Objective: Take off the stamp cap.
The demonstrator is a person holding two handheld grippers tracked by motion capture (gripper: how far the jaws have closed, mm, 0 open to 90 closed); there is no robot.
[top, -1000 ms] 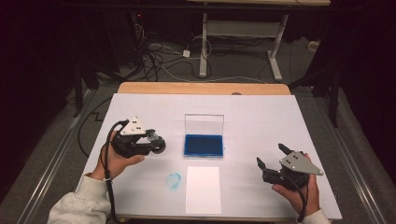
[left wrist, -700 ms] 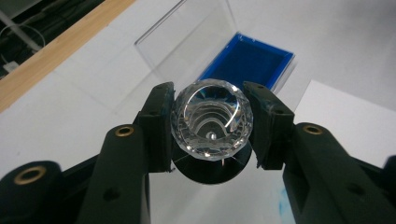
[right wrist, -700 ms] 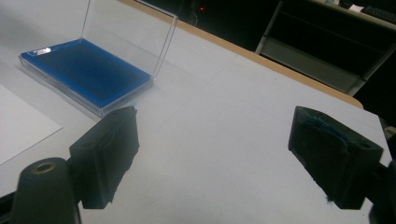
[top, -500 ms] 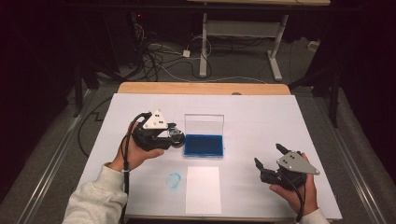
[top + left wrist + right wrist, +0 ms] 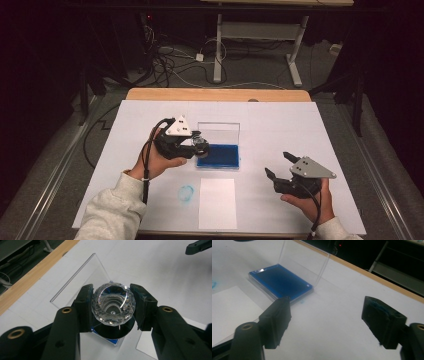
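Observation:
A clear faceted glass knob with a round dark base is clamped between my left gripper's pads. In the high view my left gripper hovers at the left edge of the blue ink pad, whose clear lid stands open behind it. My right gripper sits low at the front right, apart from the pad. Its jaws have just been closing, and nothing is between them. The blue pad lies ahead of it to the left.
A white sheet of paper lies in front of the pad, with a blue ink smudge on the table cover to its left. The wooden table edge runs along the back. Cables and a desk frame are on the floor beyond.
My left gripper has carried the glass knob to the right, from the table's left side up to the ink pad. The right hand has stayed in place and its jaws have narrowed a little.

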